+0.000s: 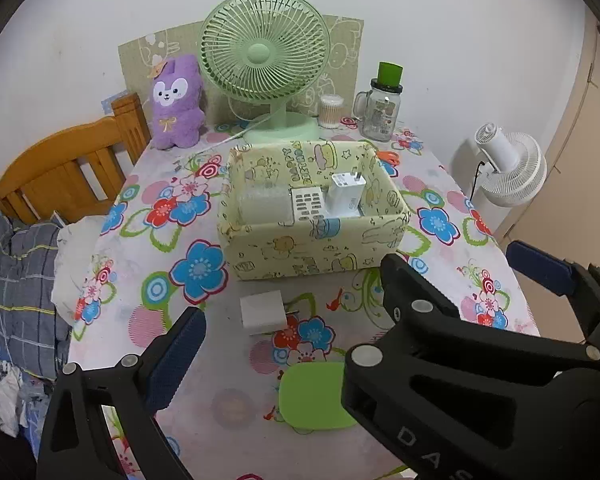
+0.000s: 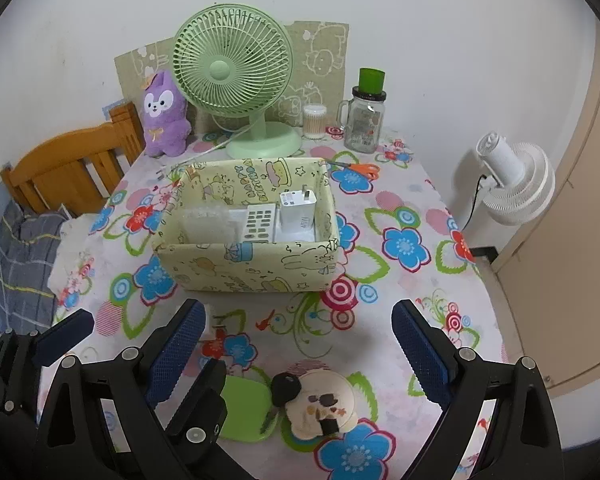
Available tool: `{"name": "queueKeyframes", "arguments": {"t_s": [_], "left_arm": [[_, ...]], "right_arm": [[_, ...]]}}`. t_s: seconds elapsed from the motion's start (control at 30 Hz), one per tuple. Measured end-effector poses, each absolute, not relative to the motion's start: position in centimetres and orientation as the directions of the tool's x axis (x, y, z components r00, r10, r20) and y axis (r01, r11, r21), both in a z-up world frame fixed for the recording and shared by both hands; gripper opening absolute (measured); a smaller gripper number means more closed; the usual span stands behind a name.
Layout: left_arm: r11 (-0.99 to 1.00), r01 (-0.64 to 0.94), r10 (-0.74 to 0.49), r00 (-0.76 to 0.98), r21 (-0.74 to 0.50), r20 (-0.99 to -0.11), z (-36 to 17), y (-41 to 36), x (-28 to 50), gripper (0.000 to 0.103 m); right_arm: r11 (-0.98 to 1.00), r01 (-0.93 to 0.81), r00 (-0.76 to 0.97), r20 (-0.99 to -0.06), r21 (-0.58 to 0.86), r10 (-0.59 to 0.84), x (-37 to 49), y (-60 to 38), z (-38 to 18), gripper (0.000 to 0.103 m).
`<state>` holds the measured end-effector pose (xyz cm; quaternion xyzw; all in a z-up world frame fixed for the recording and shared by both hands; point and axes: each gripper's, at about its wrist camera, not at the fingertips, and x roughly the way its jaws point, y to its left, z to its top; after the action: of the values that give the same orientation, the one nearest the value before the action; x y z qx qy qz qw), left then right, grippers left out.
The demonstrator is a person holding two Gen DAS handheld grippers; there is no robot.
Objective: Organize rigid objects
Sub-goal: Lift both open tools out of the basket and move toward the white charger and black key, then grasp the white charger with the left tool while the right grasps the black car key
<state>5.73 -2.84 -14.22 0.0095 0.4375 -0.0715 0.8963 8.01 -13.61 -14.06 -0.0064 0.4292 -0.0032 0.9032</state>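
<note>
Right now, in the left wrist view, the left gripper [image 1: 352, 292] is hanging with its fingers spread wide and gripping nothing. A white charger block [image 1: 263, 313] is lying flat on the flowered tablecloth [image 1: 148, 240] just ahead of the left finger's tip, inside the gap but toward that side; its prongs are pointing across toward the right finger. A green lid-like pad [image 1: 314, 396] is sitting nearer in, partly hidden under the right finger's frame. Beyond both fingertips, the yellow box [image 1: 312, 252] is standing with a remote [image 1: 308, 202], another white adapter [image 1: 346, 196] and a clear packet already in it.

Meanwhile, in the right wrist view, the right gripper [image 2: 300, 344] is also gaping open and empty. A key with a round cream keychain [image 2: 320, 404] is resting between its fingers, close in toward the palm, with the key head pointing at the left finger. The box is sitting straight ahead past the tips, and the other gripper's frame is crowding the lower left.

Judging from this, the charger is the left gripper's nearer pick, the keychain the right's.
</note>
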Motion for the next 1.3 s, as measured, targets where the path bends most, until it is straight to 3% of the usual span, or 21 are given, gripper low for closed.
{"name": "queueKeyframes", "arguments": {"t_s": [0.53, 0.67, 1.3], "left_arm": [[0.998, 0.062, -0.056, 0.567, -0.025, -0.822, -19.8, -1.7, 6.5, 0.095], [0.997, 0.071, -0.066, 0.540, -0.032, -0.839, -21.4, -1.5, 7.0, 0.088], [0.996, 0.083, -0.033, 0.527, 0.012, -0.849, -25.9, -1.6, 11.2, 0.087]], "right_arm": [[0.999, -0.050, 0.586, -0.810, -0.009, 0.022, 9.0, -12.7, -19.9, 0.093], [0.999, -0.053, 0.570, -0.821, 0.003, 0.033, 9.4, -12.4, -21.4, 0.093], [0.999, 0.007, 0.513, -0.857, 0.047, 0.037, 12.8, -12.9, -26.5, 0.092]]}}
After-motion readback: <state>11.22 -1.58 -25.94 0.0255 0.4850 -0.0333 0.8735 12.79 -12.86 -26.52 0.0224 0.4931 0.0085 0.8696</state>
